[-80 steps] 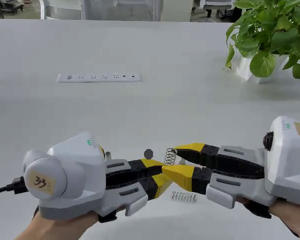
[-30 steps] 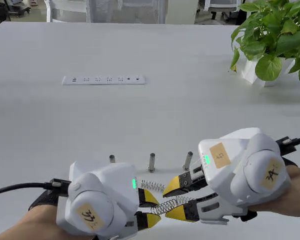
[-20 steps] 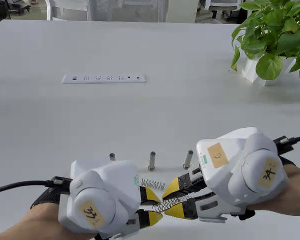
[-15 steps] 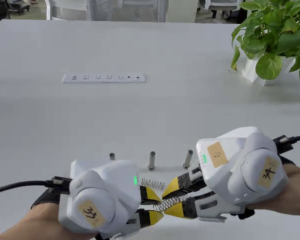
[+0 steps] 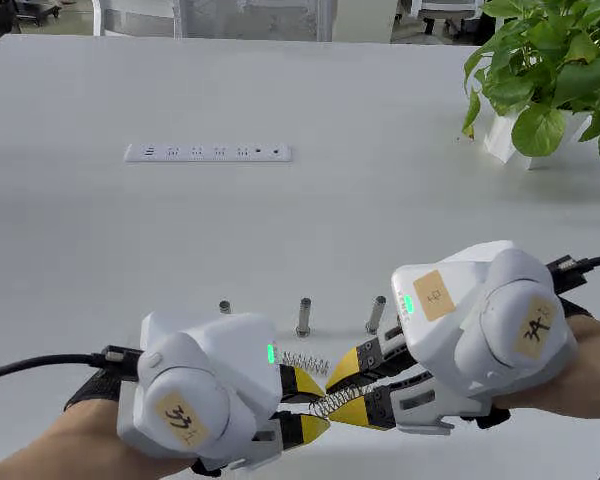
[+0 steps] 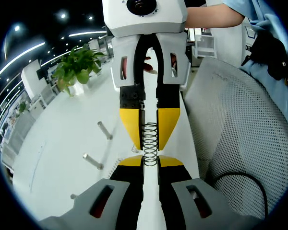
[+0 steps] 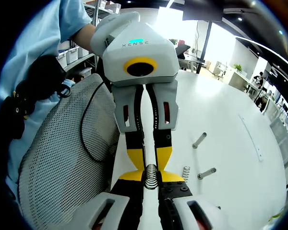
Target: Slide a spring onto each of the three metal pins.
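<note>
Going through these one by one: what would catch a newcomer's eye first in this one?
Low in the head view the left gripper and the right gripper meet tip to tip, both with jaws shut on one spring that spans the gap between them. Just beyond them three metal pins stand upright and bare on the white table, with a second spring lying loose near the middle one.

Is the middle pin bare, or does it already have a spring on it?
Bare: the middle pin shows smooth metal top to bottom, and a loose spring lies on the table in front of it.
</note>
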### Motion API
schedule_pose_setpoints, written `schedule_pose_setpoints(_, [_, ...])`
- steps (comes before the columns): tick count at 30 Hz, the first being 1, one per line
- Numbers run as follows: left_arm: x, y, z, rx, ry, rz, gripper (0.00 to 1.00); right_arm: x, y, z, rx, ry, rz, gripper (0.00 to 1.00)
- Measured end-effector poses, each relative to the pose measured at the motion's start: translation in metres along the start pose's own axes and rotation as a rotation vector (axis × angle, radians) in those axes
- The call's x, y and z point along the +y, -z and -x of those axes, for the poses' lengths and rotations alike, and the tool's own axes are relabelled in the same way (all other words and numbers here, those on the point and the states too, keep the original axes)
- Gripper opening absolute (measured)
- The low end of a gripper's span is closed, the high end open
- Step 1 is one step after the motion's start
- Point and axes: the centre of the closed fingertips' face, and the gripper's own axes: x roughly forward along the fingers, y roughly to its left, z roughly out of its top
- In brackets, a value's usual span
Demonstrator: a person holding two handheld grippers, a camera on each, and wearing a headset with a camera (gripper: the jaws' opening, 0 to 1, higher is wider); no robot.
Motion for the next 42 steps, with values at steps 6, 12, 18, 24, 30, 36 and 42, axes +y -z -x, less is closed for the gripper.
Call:
schedule_pose_setpoints(6, [-0.001,-0.002,0.0,-0.017,-0.002,0.007,0.07,0.001,0.0,0.001,0.006,-0.01,-0.002,0.06])
schedule_pose_setpoints(12, [0.0,-0.001,0.0,-0.026,-0.008,0.016,0.07,0.0,0.0,0.0,0.013,-0.014,0.004,0.06])
schedule_pose_setpoints(18, [0.002,-0.002,0.002,-0.058,-0.022,0.069,0.11,-0.002,0.0,-0.001,0.021,-0.008,0.017,0.07])
schedule_pose_setpoints(24, [0.004,0.006,0.004,-0.072,-0.052,0.134,0.23,-0.005,0.003,-0.001,0.04,-0.011,0.023,0.07])
schedule_pose_setpoints(30, [0.014,0.02,0.012,-0.11,-0.139,0.29,0.46,-0.005,0.005,-0.001,0.047,-0.019,0.03,0.07])
schedule_pose_setpoints(36, [0.034,0.031,0.03,-0.151,-0.265,0.383,0.68,-0.005,0.007,-0.002,0.059,-0.028,0.04,0.07])
schedule_pose_setpoints(42, [0.048,0.041,0.046,-0.167,-0.342,0.446,0.78,-0.007,0.008,-0.002,0.066,-0.035,0.048,0.07])
